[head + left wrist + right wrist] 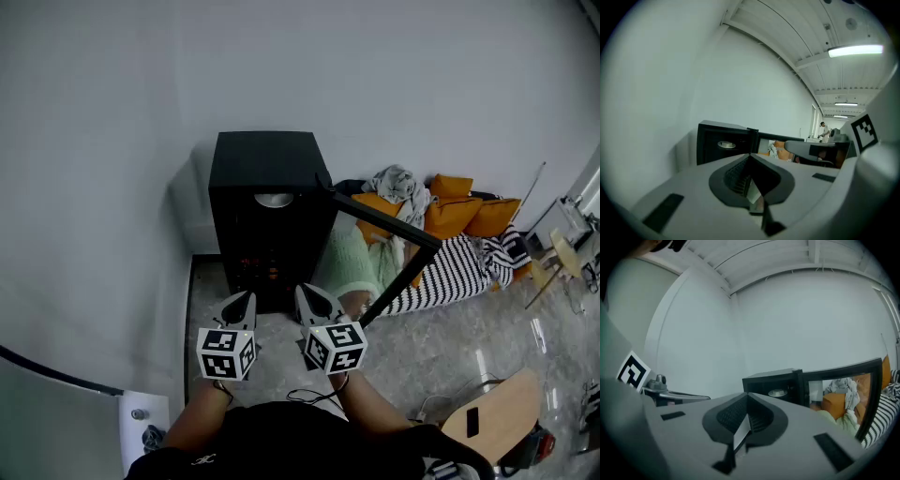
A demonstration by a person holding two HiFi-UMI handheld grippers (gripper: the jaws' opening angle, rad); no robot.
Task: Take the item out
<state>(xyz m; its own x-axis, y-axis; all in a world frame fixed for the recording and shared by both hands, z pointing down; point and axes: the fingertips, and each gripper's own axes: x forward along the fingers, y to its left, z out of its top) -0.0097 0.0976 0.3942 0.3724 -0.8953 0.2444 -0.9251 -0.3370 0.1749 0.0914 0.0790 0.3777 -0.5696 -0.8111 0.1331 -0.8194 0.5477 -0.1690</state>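
A black cabinet [267, 169] stands on the floor against the white wall, its glass door [384, 220] swung open to the right. On its upper shelf lies a round, pale, plate-like item [274, 200]; something glows orange lower inside. My left gripper [249, 297] and right gripper [302, 291] hover side by side just in front of the opening, both shut and empty. The left gripper view shows the cabinet [717, 129] and the item [725, 145] beyond my left gripper [751, 157]. In the right gripper view the item [777, 393] sits past my right gripper [747, 395], beside the door [843, 373].
Right of the cabinet lie orange cushions [459, 214], a striped cloth [459, 267] and a pale green cloth [352, 258]. A wooden chair [497, 417] stands at the lower right. A white box [141, 422] sits at the lower left. A person [824, 129] stands far off.
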